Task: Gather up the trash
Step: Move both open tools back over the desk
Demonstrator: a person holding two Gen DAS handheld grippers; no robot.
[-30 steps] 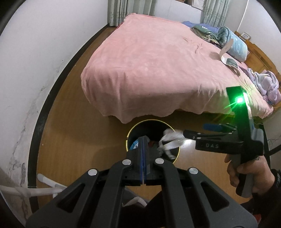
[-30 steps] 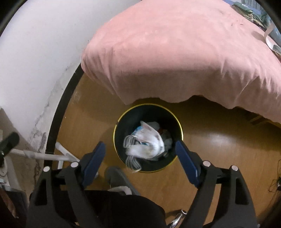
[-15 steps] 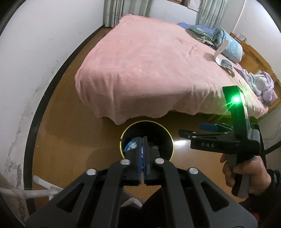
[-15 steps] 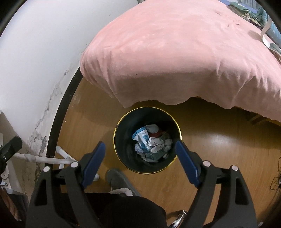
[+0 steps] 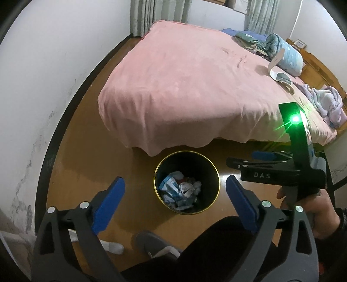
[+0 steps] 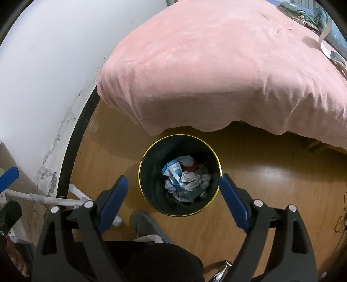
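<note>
Left wrist view: left gripper [image 5: 174,194], jaws opening with nothing between them, hangs above the bin [image 5: 160,173] on the floor by the bed's foot edge; crumpled trash [image 5: 181,192] lies inside.

Right wrist view: right gripper [image 6: 173,193], jaws also opening and empty, frames the same trash [image 6: 186,181], which looks light, soft and crushable; any raised fold should give a hold.

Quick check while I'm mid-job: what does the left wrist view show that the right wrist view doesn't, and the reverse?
Only the left wrist view: the right gripper from the side with its green light, the hand holding it, and the curtains.
Only the right wrist view: the white pipe frame by the wall.
Both: the black bin with crumpled trash inside, the pink bed, and empty jaws, both pairs opening.
</note>
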